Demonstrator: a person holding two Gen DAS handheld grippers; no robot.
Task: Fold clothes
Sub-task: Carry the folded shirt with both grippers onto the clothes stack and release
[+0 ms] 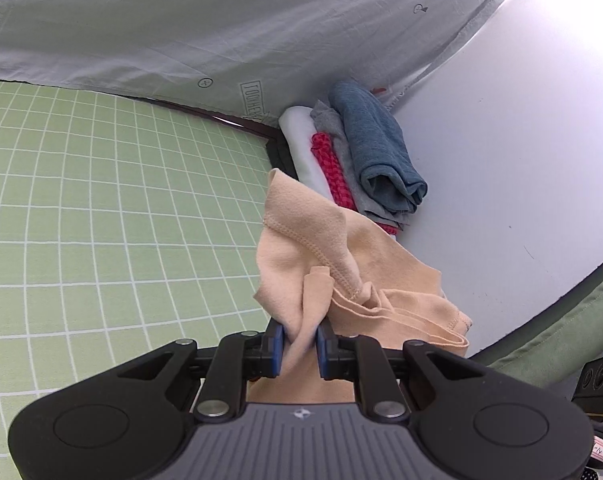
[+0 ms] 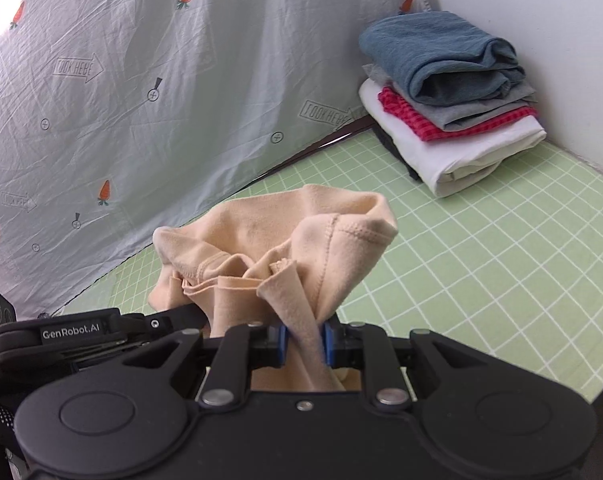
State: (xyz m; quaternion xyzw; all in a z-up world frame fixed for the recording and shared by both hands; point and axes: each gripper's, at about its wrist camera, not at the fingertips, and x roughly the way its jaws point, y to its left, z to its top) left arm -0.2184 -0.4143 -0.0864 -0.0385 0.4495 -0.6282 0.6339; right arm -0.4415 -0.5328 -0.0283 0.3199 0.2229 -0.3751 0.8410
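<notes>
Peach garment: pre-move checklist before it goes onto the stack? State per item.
1. Left gripper clamped on the peach knit garment: ok, cloth is pinched between the blue pads.
2. Right gripper clamped on the same garment: ok.
3. Garment folded flat: not ok, it hangs bunched and creased between the grippers.
4. Stack of folded clothes in the corner, blue-grey piece on top: ok, it sits upright, though the top piece is loosely rolled.
5. Free space on the green grid mat in front of the stack: ok.
6. Garment's lower edge clear of the mat: cannot tell, the grippers hide it.
</notes>
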